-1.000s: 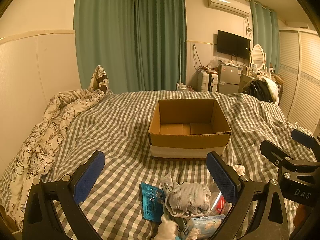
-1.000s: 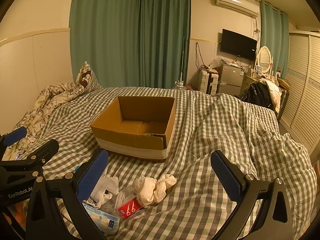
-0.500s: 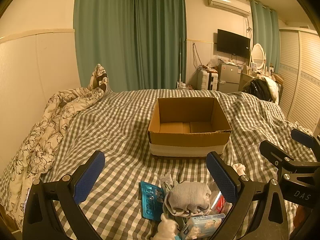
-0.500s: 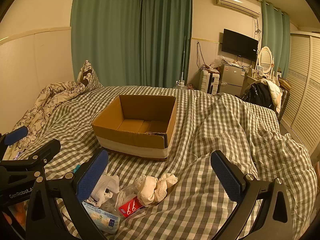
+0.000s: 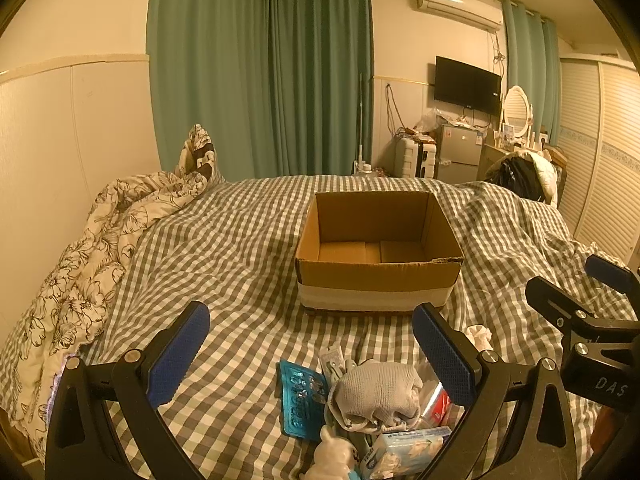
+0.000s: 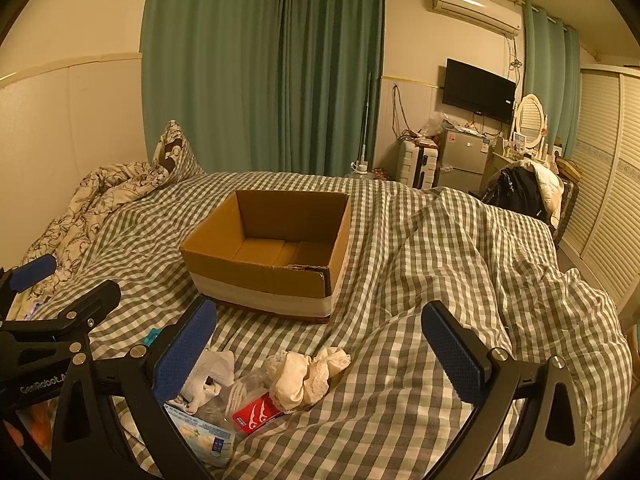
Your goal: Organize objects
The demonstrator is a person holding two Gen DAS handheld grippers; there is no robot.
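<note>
The pile we mean to sort lies low in both views, on the checked bedspread (image 5: 248,280) just in front of the cardboard box (image 5: 378,268). The grey sock (image 5: 376,394), balled up at lower centre of the left view, looks soft and light; we judge it will squash under the pads, so we would pinch deep across its bulk rather than at a loose edge. The cream cloth (image 6: 306,372), crumpled at lower centre of the right view, should behave the same, limp and apt to trail. The blue blister pack (image 5: 300,398) lies flat and looks thin and slick; we would take it by an edge. The tissue pack (image 6: 202,436) is a soft, crinkly plastic wrapper, easy to grip across its width. The red packet (image 6: 256,414) sits partly under clear plastic, which may slip.

The box stands open and empty at mid-frame, stiff corrugated walls with a pale band around the base. Both tools hover over the pile: left gripper (image 5: 310,354) with jaws wide apart and holding nothing, right gripper (image 6: 320,350) likewise spread and empty.
</note>
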